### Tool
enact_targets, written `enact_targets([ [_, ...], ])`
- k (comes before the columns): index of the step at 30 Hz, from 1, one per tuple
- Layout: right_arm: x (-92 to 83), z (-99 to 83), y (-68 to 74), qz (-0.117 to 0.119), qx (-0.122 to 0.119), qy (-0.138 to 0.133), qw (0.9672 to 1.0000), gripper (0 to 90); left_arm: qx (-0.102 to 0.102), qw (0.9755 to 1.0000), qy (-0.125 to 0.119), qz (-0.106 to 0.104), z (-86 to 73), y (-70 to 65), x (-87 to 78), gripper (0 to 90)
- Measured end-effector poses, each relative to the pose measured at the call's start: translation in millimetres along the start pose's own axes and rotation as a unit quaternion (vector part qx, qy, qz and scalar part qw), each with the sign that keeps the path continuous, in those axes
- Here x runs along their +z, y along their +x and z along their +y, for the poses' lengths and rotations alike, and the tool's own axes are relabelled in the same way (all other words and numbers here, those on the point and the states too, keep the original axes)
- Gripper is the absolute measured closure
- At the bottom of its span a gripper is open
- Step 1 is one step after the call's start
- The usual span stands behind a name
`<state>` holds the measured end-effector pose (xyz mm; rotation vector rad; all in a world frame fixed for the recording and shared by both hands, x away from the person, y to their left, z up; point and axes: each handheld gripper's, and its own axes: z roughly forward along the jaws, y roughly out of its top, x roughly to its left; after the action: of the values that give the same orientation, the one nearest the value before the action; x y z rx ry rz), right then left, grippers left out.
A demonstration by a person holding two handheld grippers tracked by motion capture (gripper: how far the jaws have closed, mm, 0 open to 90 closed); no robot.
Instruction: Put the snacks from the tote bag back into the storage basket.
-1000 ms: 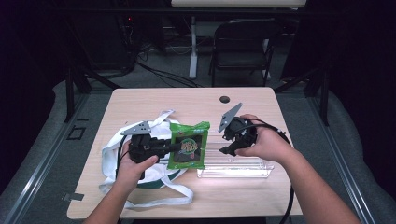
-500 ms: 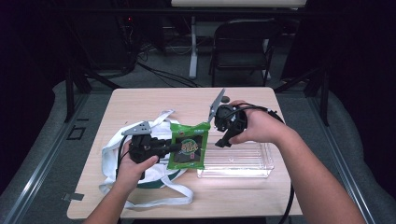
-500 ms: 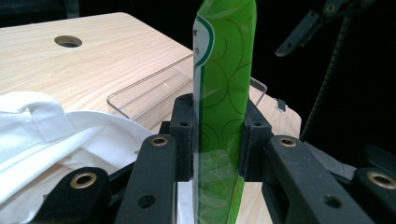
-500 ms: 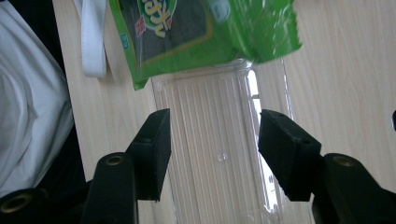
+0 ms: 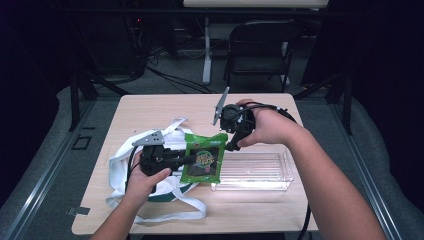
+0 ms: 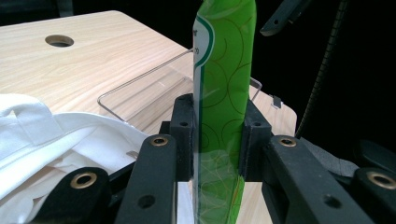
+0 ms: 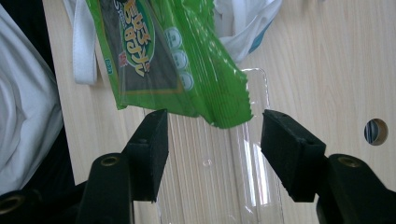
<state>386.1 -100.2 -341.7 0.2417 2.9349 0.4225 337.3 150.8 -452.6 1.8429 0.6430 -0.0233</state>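
We keep the green snack packet (image 5: pixel 202 161) pinched in our left gripper (image 5: pixel 186 160), lifted over the clear tray's (image 5: pixel 280 183) left end, while our right gripper's (image 5: pixel 231 146) jaws, just spreading, hang empty beside its far-right corner, ready to regrip.

The high view looks forward and down over the table (image 5: pixel 150 110), while both gripper views sit close, sharing the green packet (image 6: pixel 224 93) and clear tray (image 7: pixel 219 186).
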Motion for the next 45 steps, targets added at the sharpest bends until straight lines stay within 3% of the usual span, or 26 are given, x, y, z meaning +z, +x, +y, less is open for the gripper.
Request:
enact_targets([
  [18, 14.9, 27.0, 5.4, 0.016, -0.025, 0.006, 0.9995, 40.2, 0.009, 0.9999, 0.004, -0.007, 0.7, -4.0, 2.7, 72.5],
  [31, 32.6, 41.3, 10.7, 0.053, -0.042, 0.032, 0.9972, 45.8, 0.015, 0.9999, 0.003, -0.008, 1.6, -6.3, 2.7, 72.6],
  [45, 39.6, 41.4, 12.4, 0.09, -0.033, 0.036, 0.9947, 54.2, 0.021, 0.9997, 0.0, -0.009, 2.0, -7.7, 2.6, 72.6],
])
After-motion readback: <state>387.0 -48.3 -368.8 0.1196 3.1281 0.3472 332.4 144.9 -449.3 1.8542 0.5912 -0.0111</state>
